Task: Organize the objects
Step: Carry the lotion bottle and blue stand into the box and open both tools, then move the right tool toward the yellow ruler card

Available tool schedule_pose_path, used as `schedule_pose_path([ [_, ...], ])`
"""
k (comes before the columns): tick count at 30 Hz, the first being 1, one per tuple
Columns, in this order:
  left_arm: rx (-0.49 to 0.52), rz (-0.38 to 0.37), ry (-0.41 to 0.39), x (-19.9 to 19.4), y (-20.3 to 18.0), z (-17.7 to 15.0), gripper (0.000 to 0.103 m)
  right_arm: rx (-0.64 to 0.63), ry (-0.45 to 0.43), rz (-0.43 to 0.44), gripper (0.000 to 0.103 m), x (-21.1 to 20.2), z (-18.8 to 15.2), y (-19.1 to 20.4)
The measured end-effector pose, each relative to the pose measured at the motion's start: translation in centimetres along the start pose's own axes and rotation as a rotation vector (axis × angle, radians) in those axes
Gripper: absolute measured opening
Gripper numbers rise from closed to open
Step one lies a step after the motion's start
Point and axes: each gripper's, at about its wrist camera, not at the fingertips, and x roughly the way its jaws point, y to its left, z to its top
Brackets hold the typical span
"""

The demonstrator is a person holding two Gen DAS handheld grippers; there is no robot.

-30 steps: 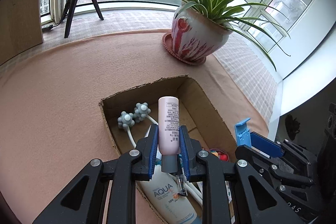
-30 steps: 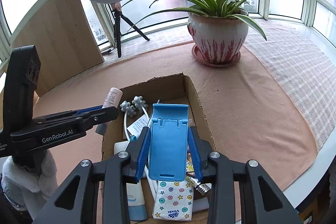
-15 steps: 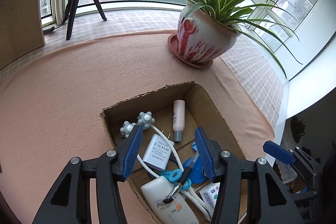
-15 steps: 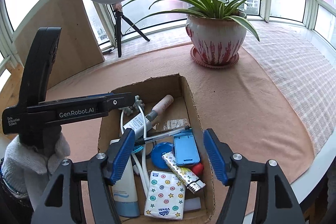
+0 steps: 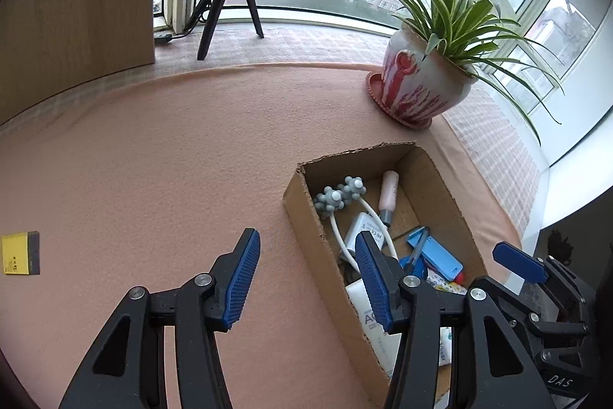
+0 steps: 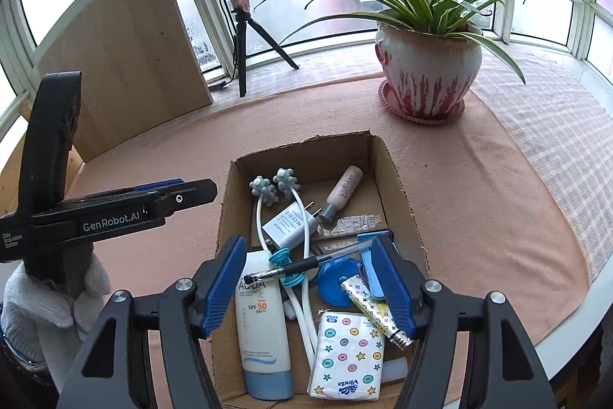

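Note:
A cardboard box (image 6: 398, 194) (image 5: 302, 206) sits on the pink felt table. Inside lie a pink bottle (image 6: 343, 187) (image 5: 387, 192), a grey massage roller (image 6: 274, 186), a white charger (image 6: 291, 223), a sunscreen tube (image 6: 262, 328), a pen (image 6: 291, 269), a tissue pack (image 6: 346, 355) and a blue phone stand (image 5: 436, 253). My left gripper (image 5: 306, 280) is open and empty over the felt left of the box. My right gripper (image 6: 310, 288) is open and empty above the box's near end.
A potted spider plant (image 6: 429, 79) (image 5: 425, 83) stands behind the box. A ring light on a tripod (image 6: 239, 37) and a wooden board (image 6: 126, 56) are at the back left. A yellow block (image 5: 21, 252) lies at the far left.
Both grippers let go: the pink bottle and the blue phone stand dropped into the box. The left gripper has since swung left, off the box. The right gripper pulled back slightly.

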Motion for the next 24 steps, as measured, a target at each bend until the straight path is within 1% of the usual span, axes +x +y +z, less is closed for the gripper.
schedule_pose_path([
  [8,-0.036,0.079,-0.048,-4.9,4.8,-2.5,0.055,-0.032,-0.001,0.055,0.064,0.8,0.0,4.0],
  [12,-0.047,0.128,-0.073,-7.4,7.0,-3.8,0.055,-0.08,0.025,0.107,0.064,1.6,0.2,6.7],
  [16,-0.068,0.182,-0.089,-9.8,9.7,-5.6,0.056,-0.137,0.009,0.136,0.064,2.0,0.2,9.9],
  [19,-0.103,0.202,-0.086,-11.2,11.9,-7.2,0.056,-0.17,0.002,0.165,0.064,2.5,0.2,12.2],
  [24,-0.166,0.257,-0.078,-13.1,16.2,-9.8,0.058,-0.203,0.032,0.228,0.064,4.1,0.5,15.7],
])
